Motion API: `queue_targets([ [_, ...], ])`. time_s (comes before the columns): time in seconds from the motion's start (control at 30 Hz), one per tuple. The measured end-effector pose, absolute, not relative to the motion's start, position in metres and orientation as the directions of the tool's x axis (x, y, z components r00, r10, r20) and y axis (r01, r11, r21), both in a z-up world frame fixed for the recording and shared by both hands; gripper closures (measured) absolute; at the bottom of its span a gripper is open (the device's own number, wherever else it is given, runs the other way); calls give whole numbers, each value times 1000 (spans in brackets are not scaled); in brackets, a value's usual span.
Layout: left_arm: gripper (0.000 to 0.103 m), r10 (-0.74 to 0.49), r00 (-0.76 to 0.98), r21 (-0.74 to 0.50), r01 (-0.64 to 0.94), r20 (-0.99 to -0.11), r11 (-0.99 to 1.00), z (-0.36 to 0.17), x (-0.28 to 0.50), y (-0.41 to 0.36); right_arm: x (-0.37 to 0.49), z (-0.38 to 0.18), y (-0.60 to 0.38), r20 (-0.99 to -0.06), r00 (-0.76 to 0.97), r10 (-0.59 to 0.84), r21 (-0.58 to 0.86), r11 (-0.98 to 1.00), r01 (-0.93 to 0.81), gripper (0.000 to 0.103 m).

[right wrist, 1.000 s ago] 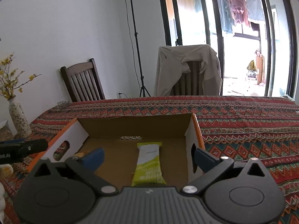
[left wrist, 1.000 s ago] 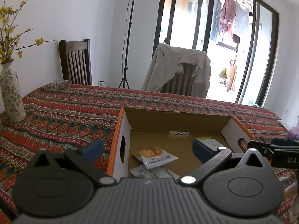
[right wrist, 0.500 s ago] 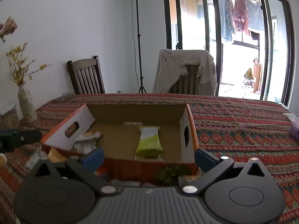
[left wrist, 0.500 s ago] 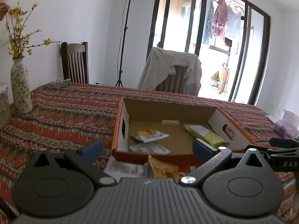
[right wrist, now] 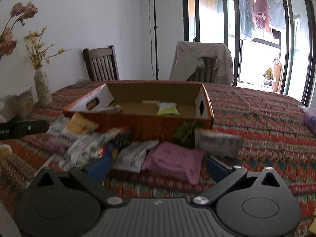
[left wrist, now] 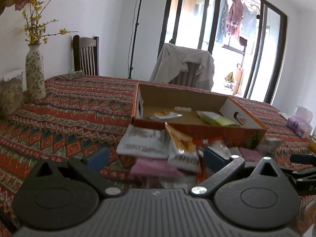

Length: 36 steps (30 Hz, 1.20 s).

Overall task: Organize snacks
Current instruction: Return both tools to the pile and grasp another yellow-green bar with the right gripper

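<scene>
Tongs hang released and empty over a heap of snack packets: right gripper [right wrist: 156,165] above a pink packet [right wrist: 173,163], left gripper [left wrist: 156,157] above a white packet [left wrist: 144,141]; cardboard box [right wrist: 142,123] at twelve o'clock holds a green packet [right wrist: 167,109]; overlapping wrappers could snag or slide when one is pinched.

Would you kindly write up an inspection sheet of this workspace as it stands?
Surface: table under a patterned cloth.
Job's things: open cardboard box holding a green packet; loose snack pile in front, including a pink packet.
Clutter: flower vase, tissue pack.
Grippers: left gripper and right gripper open, empty.
Cables: nothing seen.
Surroundings: two chairs, light stand, glass doors.
</scene>
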<state>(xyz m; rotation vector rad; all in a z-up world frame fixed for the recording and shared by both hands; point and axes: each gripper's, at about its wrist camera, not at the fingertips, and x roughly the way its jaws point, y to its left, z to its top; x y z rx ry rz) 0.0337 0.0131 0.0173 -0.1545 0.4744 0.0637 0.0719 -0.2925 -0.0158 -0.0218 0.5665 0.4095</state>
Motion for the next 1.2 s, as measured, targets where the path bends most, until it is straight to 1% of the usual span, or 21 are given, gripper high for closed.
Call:
queue_targets([
  [0.2,0,17,881,-147,-98,-472,984,6,14,13,52,-26,-299,-552,741,383,74,907,-414,0],
  [0.57,0,22,870,-163,-116,-493,980,-6,-9,13,46,-60,-302,-629,633,451,141,867,-478,0],
  [0.67,0,21,870,-166,-117,-493,979,-7,-12,12,45,-64,-294,-632,647,425,89,870,-485,0],
  [0.73,0,21,869,-167,-118,-494,979,-7,-14,11,42,-65,-293,-626,660,415,71,874,-481,2],
  [0.83,0,21,868,-169,-120,-496,978,-9,-16,11,38,-63,-299,-608,681,409,70,881,-467,19],
  [0.9,0,20,867,-172,-122,-497,978,-9,-16,11,36,-62,-305,-599,689,407,72,885,-460,38],
  [0.93,0,21,867,-174,-123,-498,977,-9,-16,11,34,-61,-307,-594,689,415,70,880,-470,44],
  [0.97,0,20,867,-175,-124,-498,977,-9,-16,11,32,-61,-308,-588,688,424,69,874,-480,57],
  [1.0,0,20,866,-176,-124,-500,977,-10,-16,11,29,-60,-309,-584,691,426,64,873,-484,66],
  [1.2,0,3,859,-176,-109,-513,978,-13,-15,5,19,-60,-304,-550,745,378,27,900,-436,69],
])
